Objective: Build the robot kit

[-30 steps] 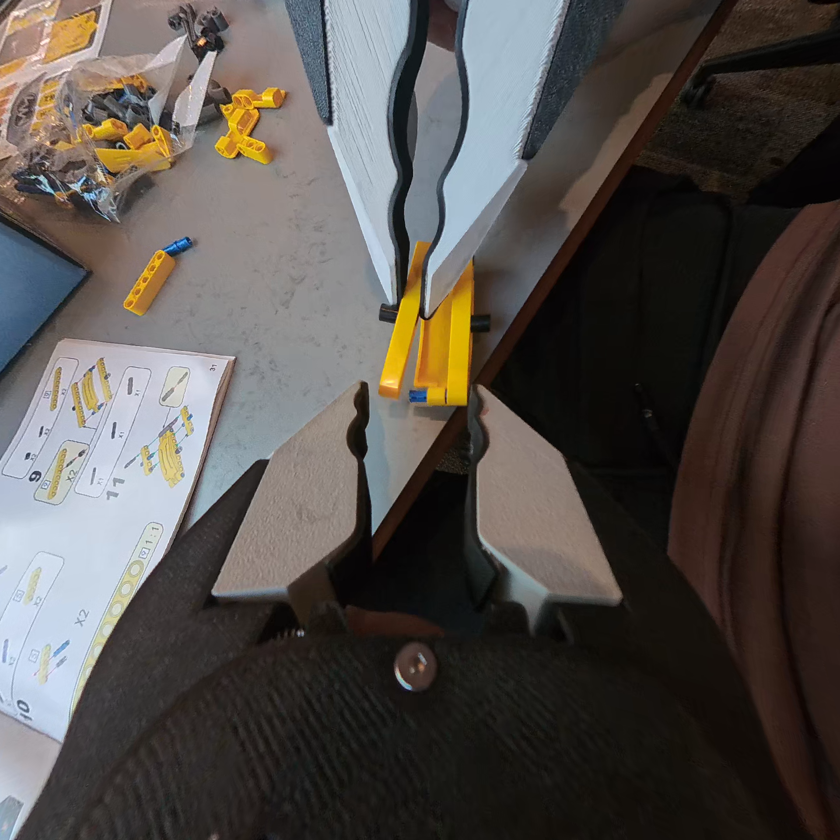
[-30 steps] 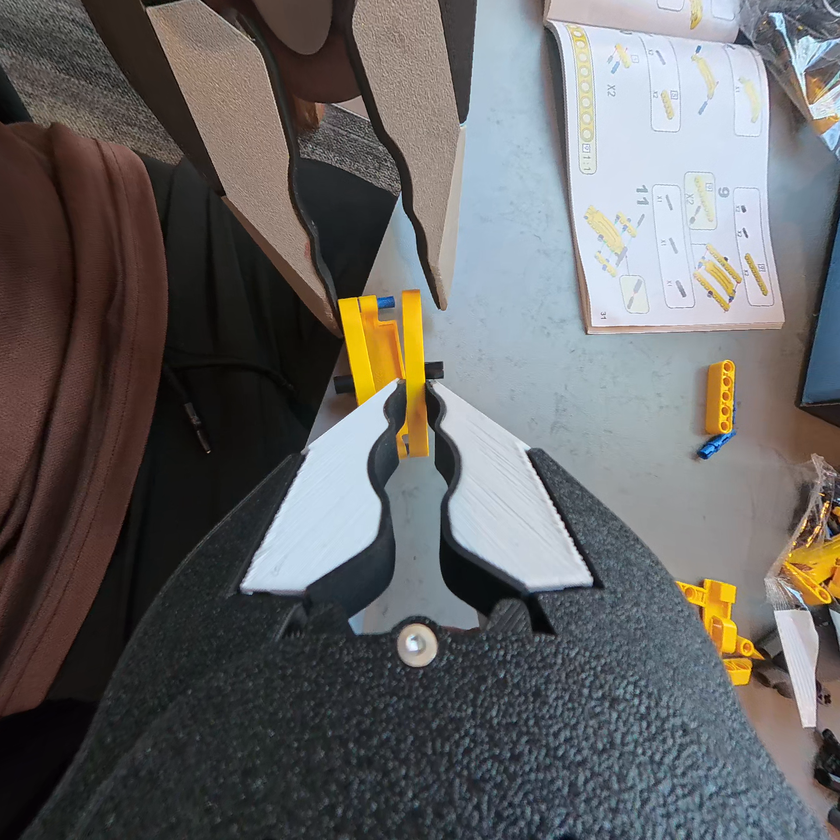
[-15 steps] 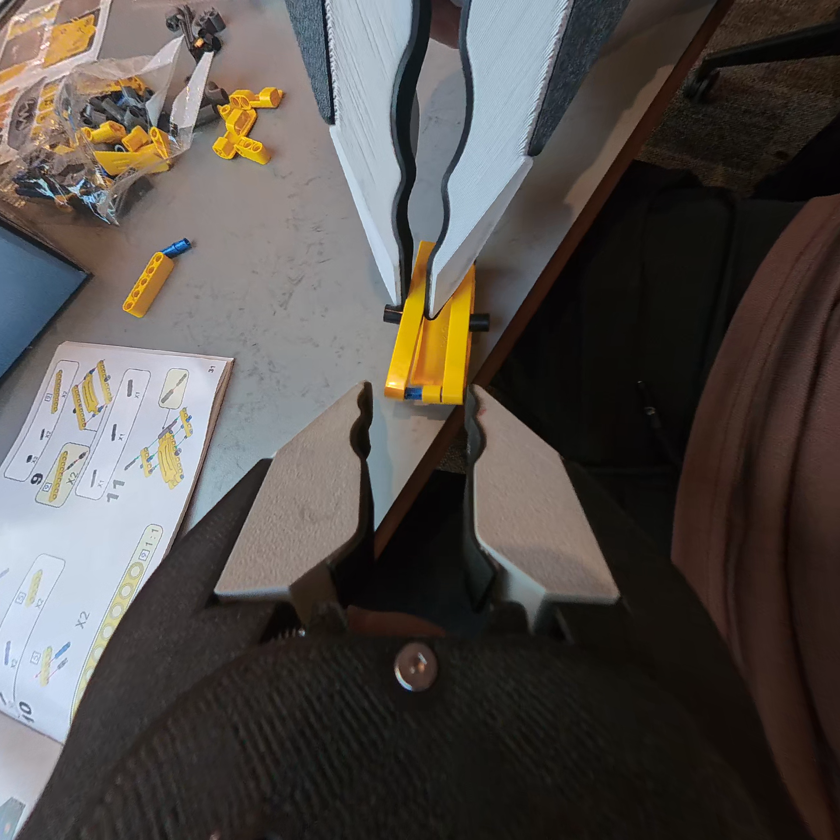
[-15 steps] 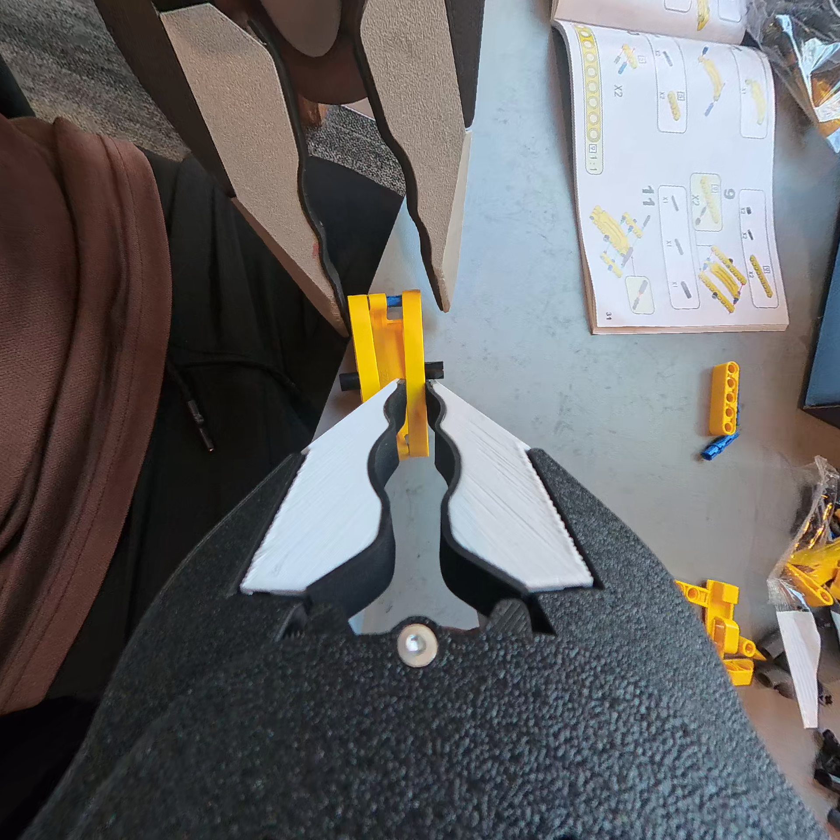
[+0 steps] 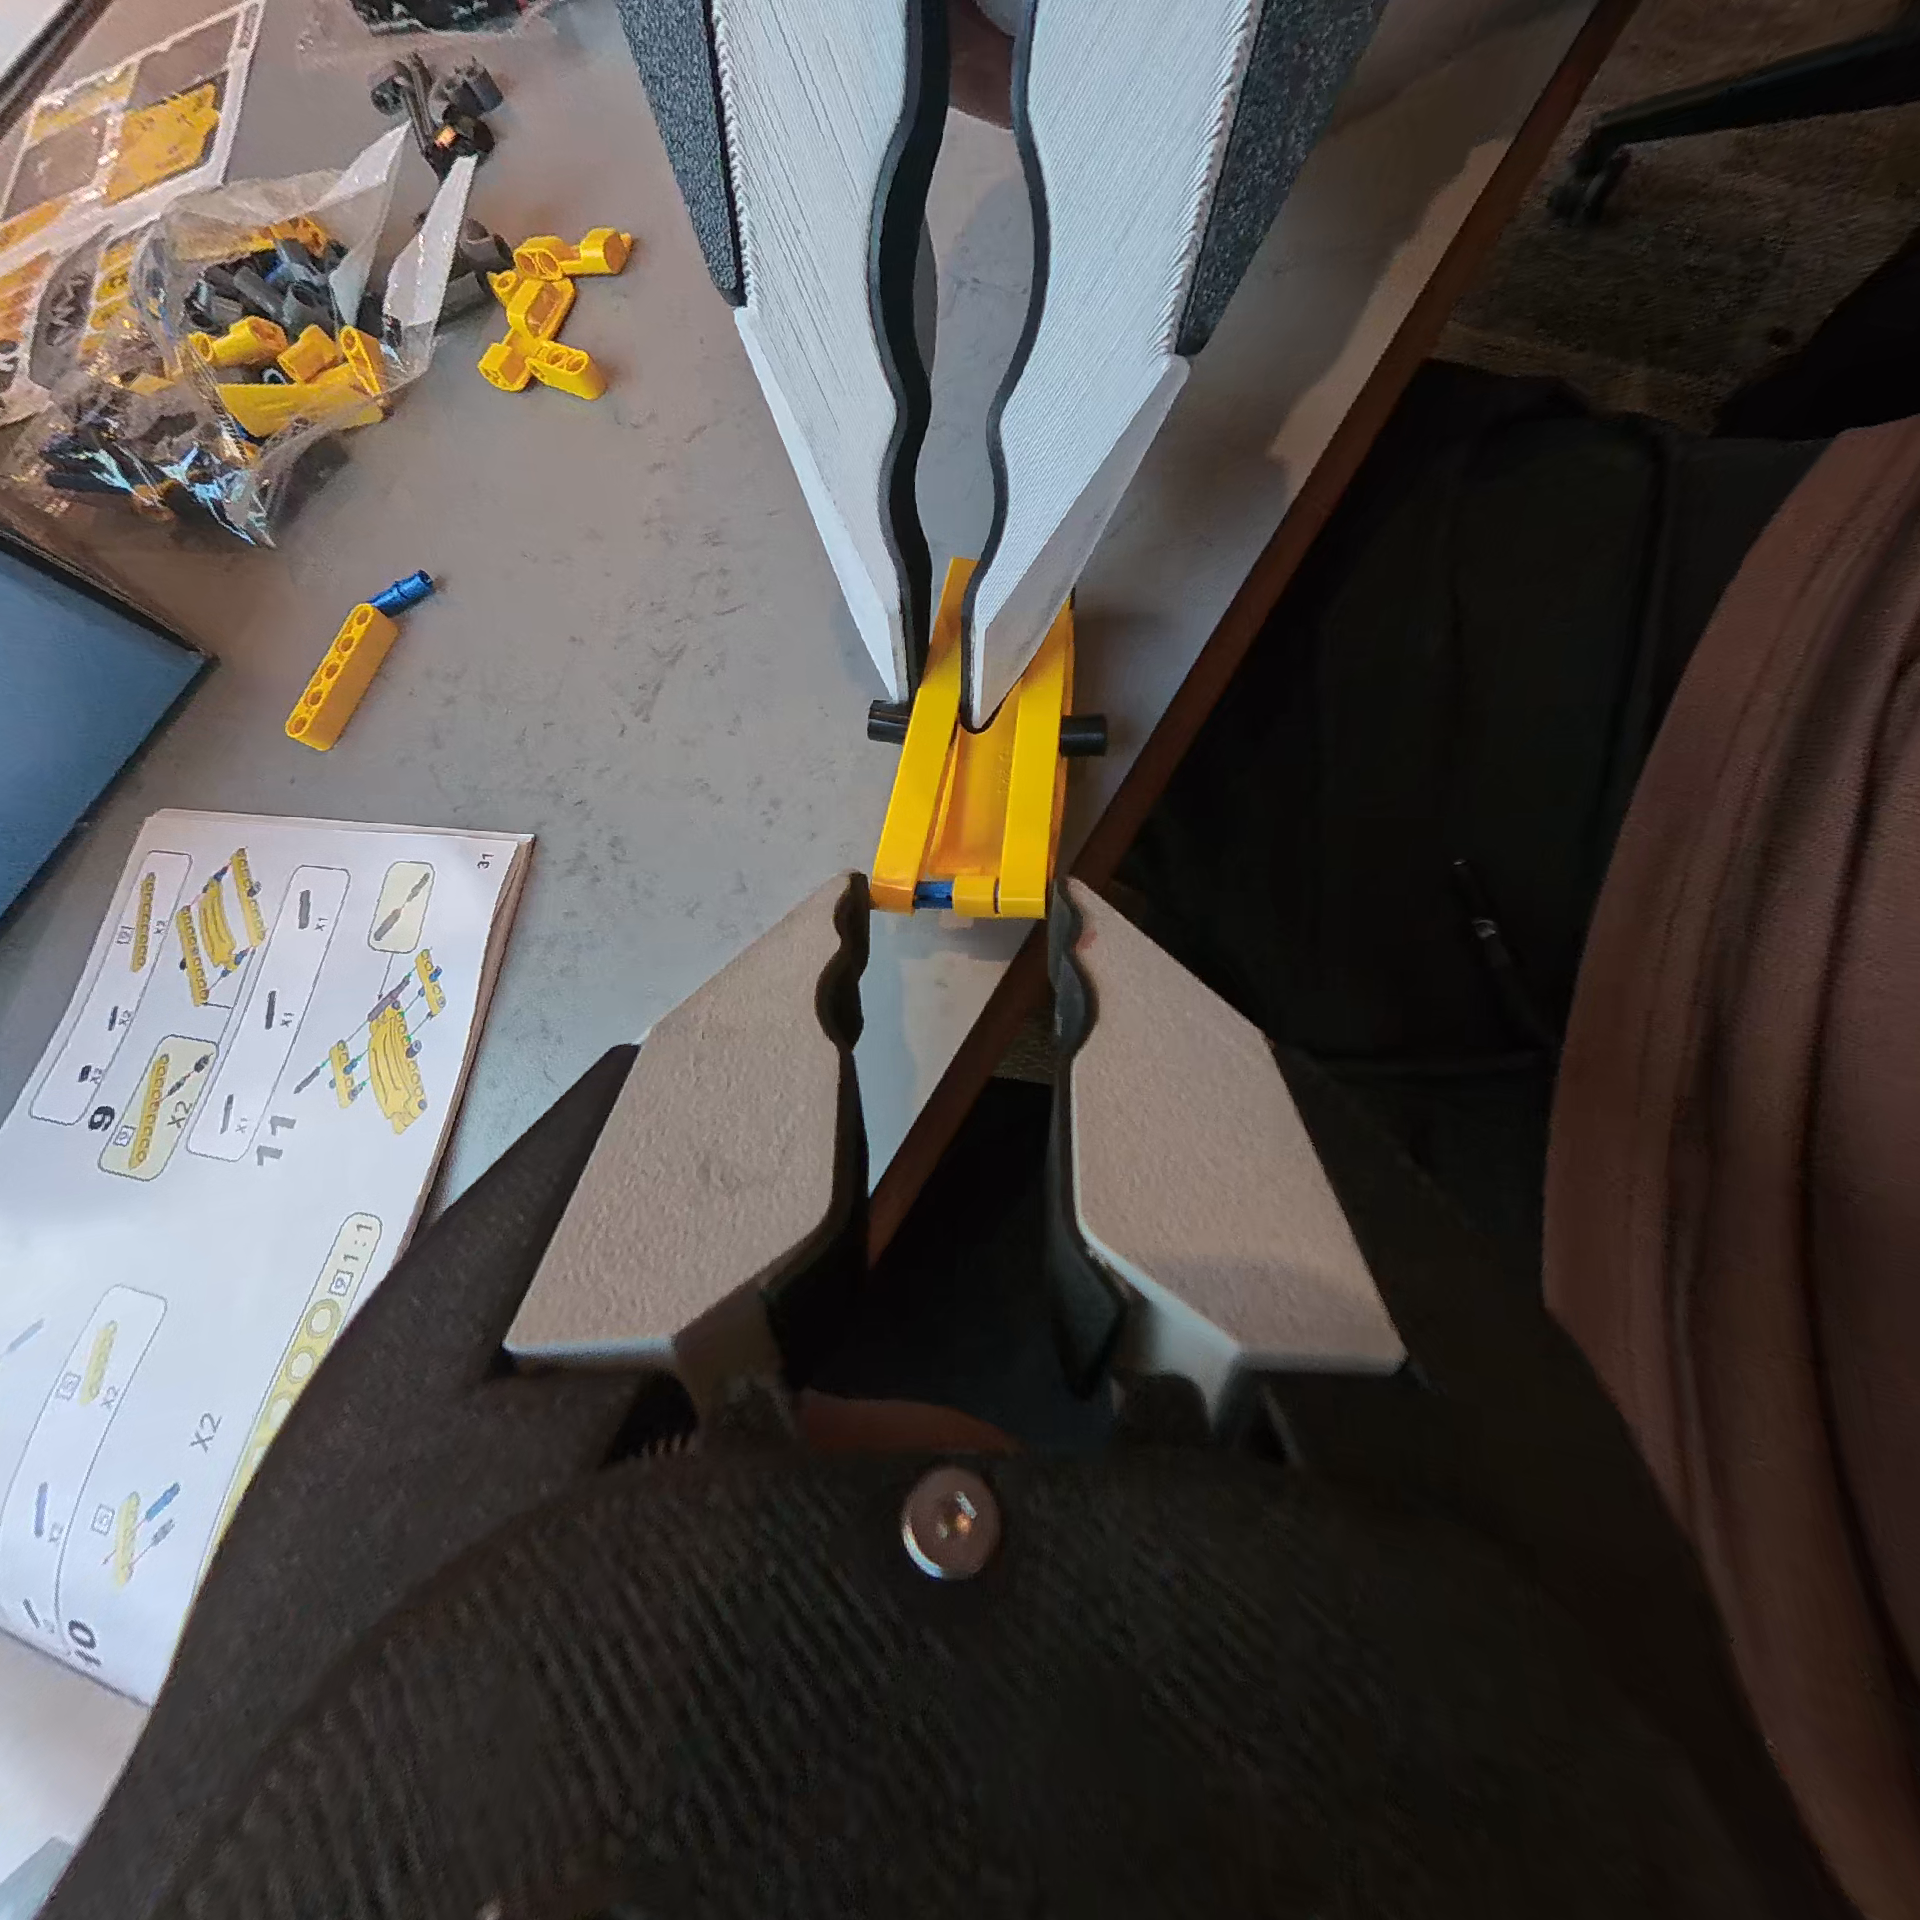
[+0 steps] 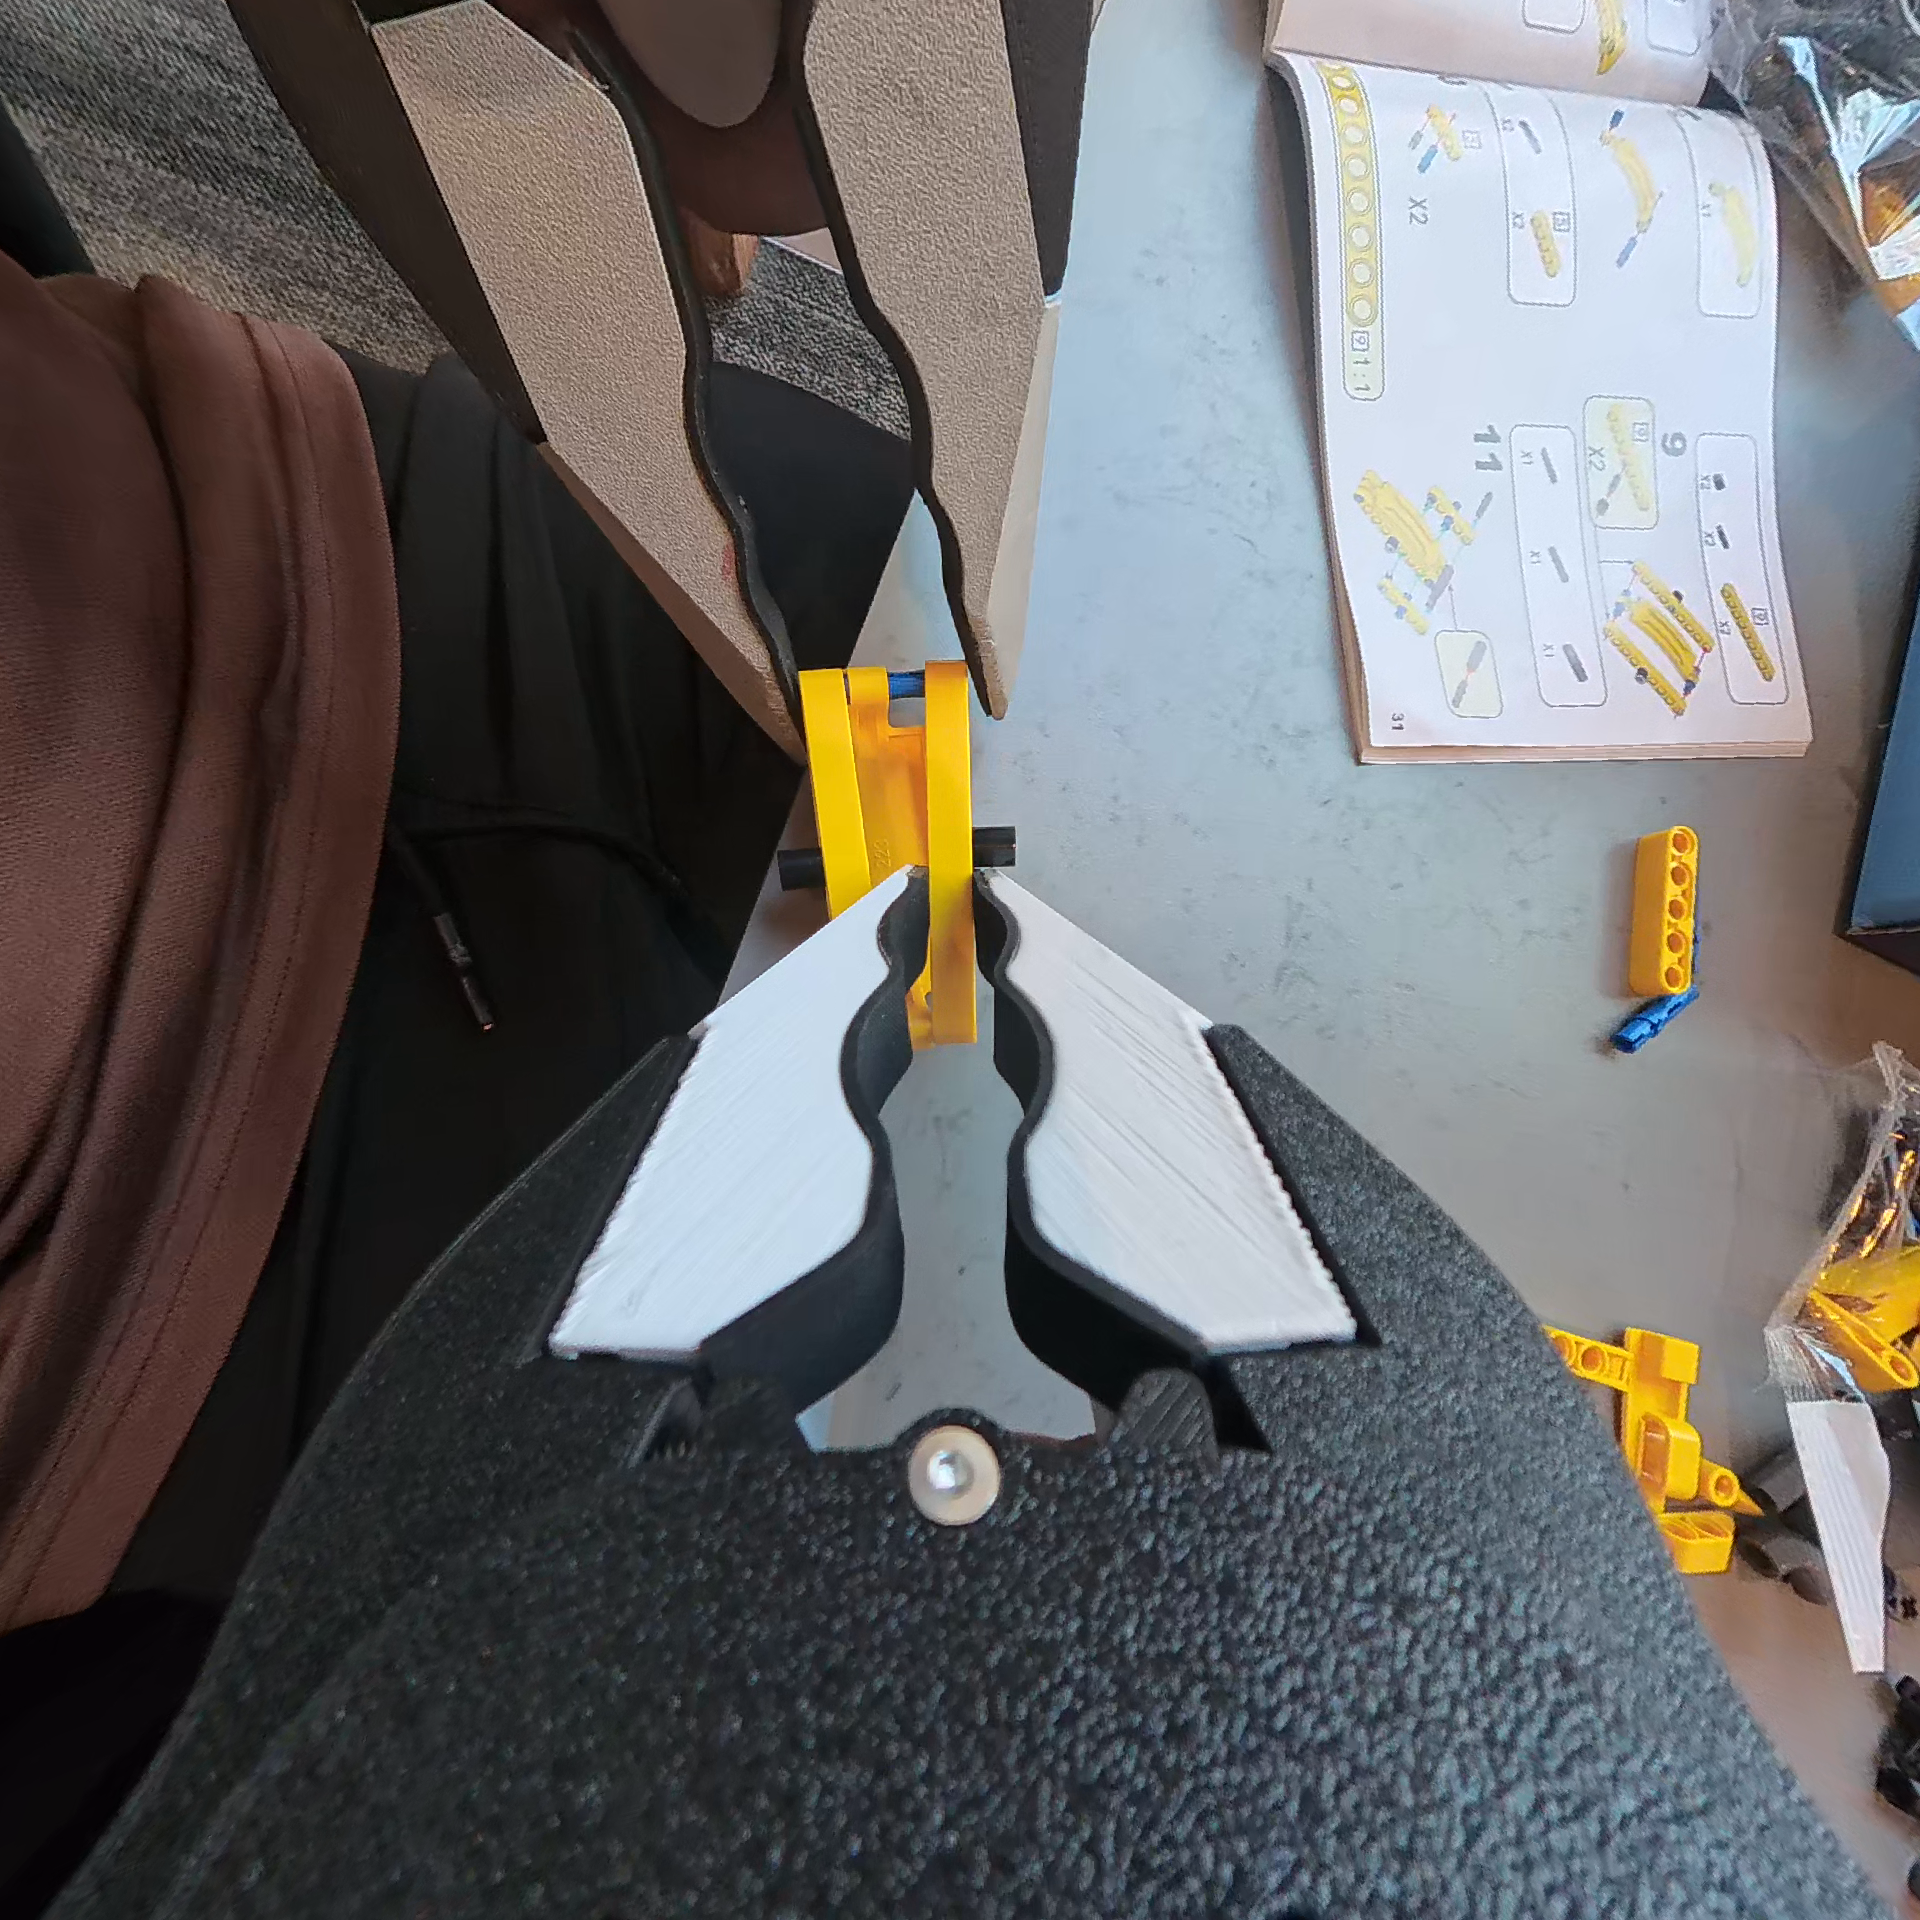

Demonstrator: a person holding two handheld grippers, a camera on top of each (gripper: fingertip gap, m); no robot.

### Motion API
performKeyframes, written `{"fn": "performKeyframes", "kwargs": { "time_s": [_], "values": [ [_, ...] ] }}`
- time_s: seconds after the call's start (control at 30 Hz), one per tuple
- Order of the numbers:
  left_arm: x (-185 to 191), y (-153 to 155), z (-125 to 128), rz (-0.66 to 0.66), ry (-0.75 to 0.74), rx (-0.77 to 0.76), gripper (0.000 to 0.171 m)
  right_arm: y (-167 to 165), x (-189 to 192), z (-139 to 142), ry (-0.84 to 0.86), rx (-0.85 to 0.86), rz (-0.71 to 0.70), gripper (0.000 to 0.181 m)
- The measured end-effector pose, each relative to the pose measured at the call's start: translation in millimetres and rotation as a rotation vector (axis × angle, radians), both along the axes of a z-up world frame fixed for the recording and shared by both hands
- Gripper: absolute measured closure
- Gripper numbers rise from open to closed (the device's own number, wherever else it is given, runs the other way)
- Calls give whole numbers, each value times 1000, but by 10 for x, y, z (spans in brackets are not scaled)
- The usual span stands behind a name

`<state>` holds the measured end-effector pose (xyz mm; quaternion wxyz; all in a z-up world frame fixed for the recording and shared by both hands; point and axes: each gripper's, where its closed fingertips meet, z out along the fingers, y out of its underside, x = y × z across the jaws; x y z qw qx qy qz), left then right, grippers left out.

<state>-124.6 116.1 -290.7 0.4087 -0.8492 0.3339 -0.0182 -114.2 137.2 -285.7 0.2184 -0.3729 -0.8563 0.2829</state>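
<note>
The right gripper (image 6: 948, 883) pinched one beam of the yellow assembly (image 5: 971, 800) at the counter (image 5: 644, 520) edge; the left gripper (image 5: 956, 914) gaped beside its other end, fingers holding nothing.

A grey, faintly mottled table (image 5: 644, 582) with a dark brown edge band (image 5: 1340, 457) stands over speckled grey-brown carpet (image 5: 1704, 197), where a black caster leg of an office chair (image 5: 1621, 145) shows, while soft light falls across the tabletop and leaves dull reflections.
</note>
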Motion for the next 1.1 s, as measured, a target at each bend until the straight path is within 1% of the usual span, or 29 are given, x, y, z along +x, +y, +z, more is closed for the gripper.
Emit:
{"fn": "performKeyframes", "kwargs": {
  "time_s": [0.6,0.73,0.83,1.03,1.1],
  "values": [
    [14,2,2,13,14,-9,141,9,9,-13,-3,-57,-5,173],
    [14,-12,-28,10,26,-20,141,61,28,15,-2,-85,-18,162],
    [17,-11,-38,8,18,-23,141,57,78,70,9,-121,-1,160],
    [13,-10,-26,10,18,-23,141,43,272,172,51,-86,58,142],
    [14,-9,-28,10,14,-25,141,17,298,191,68,-62,69,141]
  ]
}}
